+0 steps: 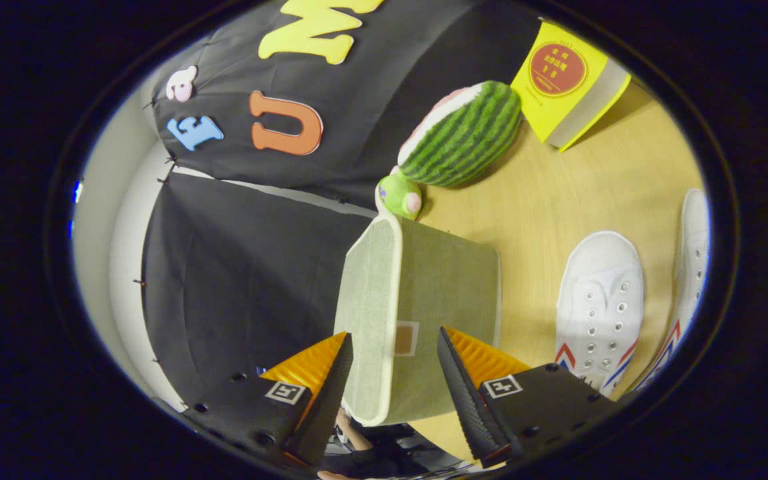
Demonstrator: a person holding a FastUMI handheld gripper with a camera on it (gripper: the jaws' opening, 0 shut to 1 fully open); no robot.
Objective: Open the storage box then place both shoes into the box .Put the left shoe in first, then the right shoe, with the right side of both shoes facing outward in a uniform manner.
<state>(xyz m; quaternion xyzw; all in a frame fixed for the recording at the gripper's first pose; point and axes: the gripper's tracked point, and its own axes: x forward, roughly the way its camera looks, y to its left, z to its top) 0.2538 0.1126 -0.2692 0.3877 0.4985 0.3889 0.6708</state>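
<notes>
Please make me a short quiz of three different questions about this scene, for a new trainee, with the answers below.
1. True or false: both shoes are already inside the storage box.
2. What lies between the gripper fingers? A) the storage box B) a shoe C) the book
3. Fill in: beyond the box, next to the small green toy, lies a plush ____ .

Key
1. False: the two white shoes lie on the table beside the box.
2. A; the fingers are apart, not pressing on it.
3. watermelon
</notes>
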